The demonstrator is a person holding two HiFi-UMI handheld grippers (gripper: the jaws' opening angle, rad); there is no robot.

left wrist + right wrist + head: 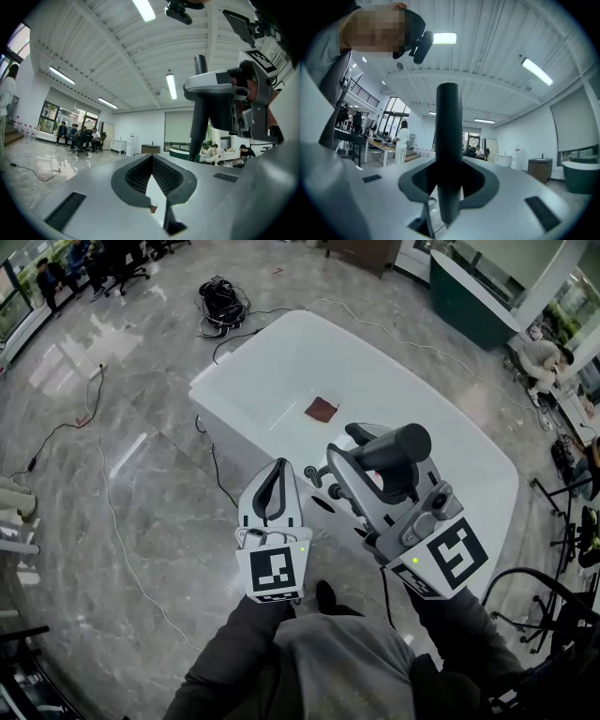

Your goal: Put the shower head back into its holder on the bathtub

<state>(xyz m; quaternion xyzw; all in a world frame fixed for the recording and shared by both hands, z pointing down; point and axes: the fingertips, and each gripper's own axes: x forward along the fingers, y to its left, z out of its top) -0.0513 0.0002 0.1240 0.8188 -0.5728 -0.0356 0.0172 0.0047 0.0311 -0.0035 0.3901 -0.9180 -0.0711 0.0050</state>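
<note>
Head view: right hand-held gripper [349, 465] upturned, clamping shower head [403, 446].

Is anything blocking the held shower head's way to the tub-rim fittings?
Nothing visible does. The right gripper is shut on the shower head, close by the rim fittings; the left gripper, shut and empty, sits beside them, not between.

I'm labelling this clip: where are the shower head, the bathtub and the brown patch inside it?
shower head [401, 444]: head view, middle of its dark cylindrical body.
bathtub [230, 371]: head view, on its white rim at the far left corner.
brown patch [321, 410]: head view, its middle, inside the tub.
</note>
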